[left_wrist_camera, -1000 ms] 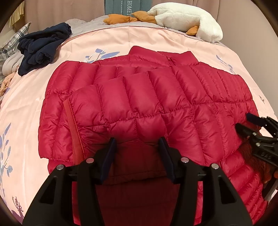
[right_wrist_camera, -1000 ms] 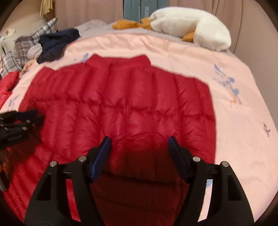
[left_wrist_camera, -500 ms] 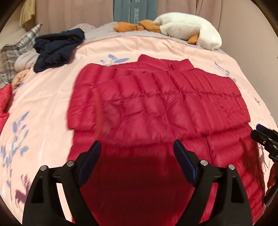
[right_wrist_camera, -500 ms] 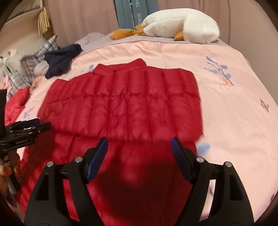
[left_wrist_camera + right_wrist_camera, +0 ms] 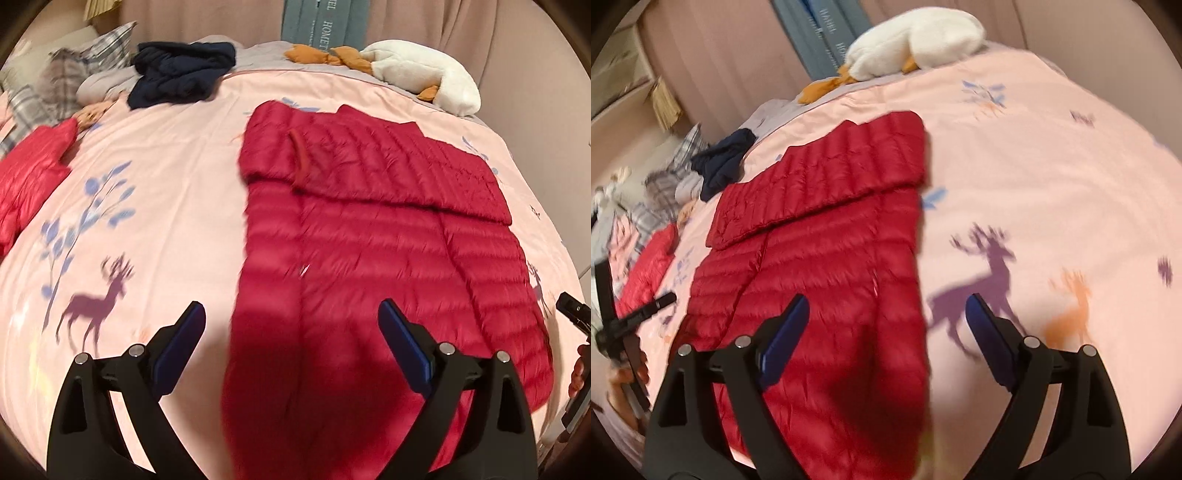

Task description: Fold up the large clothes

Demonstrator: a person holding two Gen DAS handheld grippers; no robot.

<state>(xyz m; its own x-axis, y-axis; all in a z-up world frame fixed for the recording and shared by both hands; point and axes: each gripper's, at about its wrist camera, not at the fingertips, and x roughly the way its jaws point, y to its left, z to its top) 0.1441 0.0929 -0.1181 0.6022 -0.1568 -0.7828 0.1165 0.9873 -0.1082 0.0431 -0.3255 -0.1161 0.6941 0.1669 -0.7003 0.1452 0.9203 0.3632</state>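
Left wrist view, from its left edge: a second red garment (image 5: 33, 173) lies at the bed's side, with plaid pillows (image 5: 55, 85) behind it and a dark navy garment (image 5: 181, 74) heaped further along the far edge. The pink duvet (image 5: 155, 206) shows a printed purple deer (image 5: 98, 299) just ahead of the left gripper (image 5: 291, 325). Its jaws have just been opening and now stand wide apart, with nothing pinched between them; the near hem of the red down jacket (image 5: 373, 236) only shows through the gap. The jacket lies flat in the middle of the bed, its sleeves folded across the chest as a band below the collar. Beyond it rests a white plush goose (image 5: 421, 74). At the right edge the other tool's tip is visible.

In the right wrist view the left gripper (image 5: 661, 301) appears at the far left, a hand (image 5: 628, 376) around its handle. The jacket (image 5: 820, 258) fills the left half. The right gripper (image 5: 886, 314) has also just been opening; its blue pads (image 5: 786, 332) are spread and empty, straddling the jacket's right edge and bare duvet (image 5: 1052, 177).
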